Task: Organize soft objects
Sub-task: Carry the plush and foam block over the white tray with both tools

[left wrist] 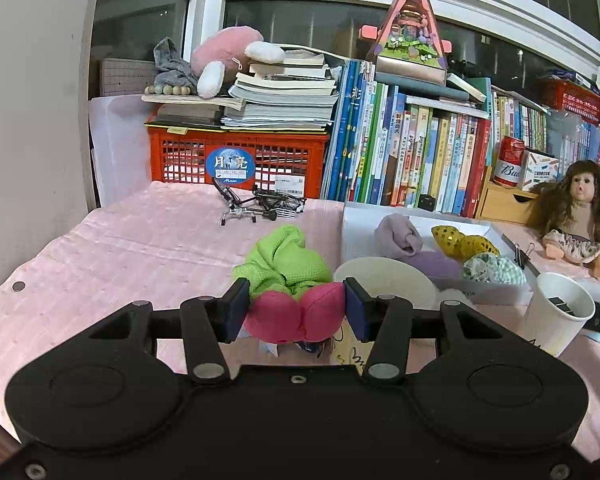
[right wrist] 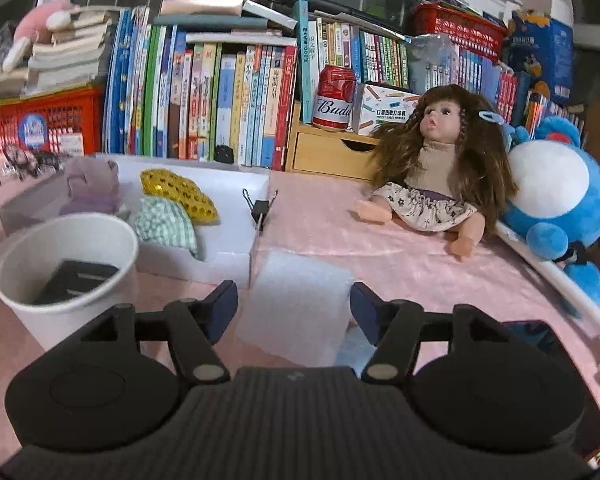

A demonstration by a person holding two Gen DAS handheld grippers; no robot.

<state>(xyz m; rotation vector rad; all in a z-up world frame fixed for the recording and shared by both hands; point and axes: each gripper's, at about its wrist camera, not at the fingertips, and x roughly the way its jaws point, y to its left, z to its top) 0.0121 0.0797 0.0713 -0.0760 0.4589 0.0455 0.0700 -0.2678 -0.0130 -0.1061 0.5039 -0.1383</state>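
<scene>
My left gripper [left wrist: 296, 312] is shut on a soft toy with a magenta body [left wrist: 296, 318] and green mesh top [left wrist: 286, 258], held just above the pink cloth. Right of it, a white box [left wrist: 352, 236] holds a lilac cloth ball [left wrist: 398, 236], a yellow sequin piece [left wrist: 464, 242] and a green checked piece [left wrist: 494, 268]. The same box [right wrist: 236, 192] shows in the right wrist view. My right gripper [right wrist: 294, 308] is open and empty over a white foam sheet [right wrist: 296, 308].
A white paper cup [right wrist: 64, 272] with a dark item stands left of my right gripper; another cup [left wrist: 384, 280] sits by the box. A doll [right wrist: 436, 168], a blue plush [right wrist: 552, 204], a binder clip [right wrist: 260, 210], a red crate [left wrist: 236, 160] and books line the back.
</scene>
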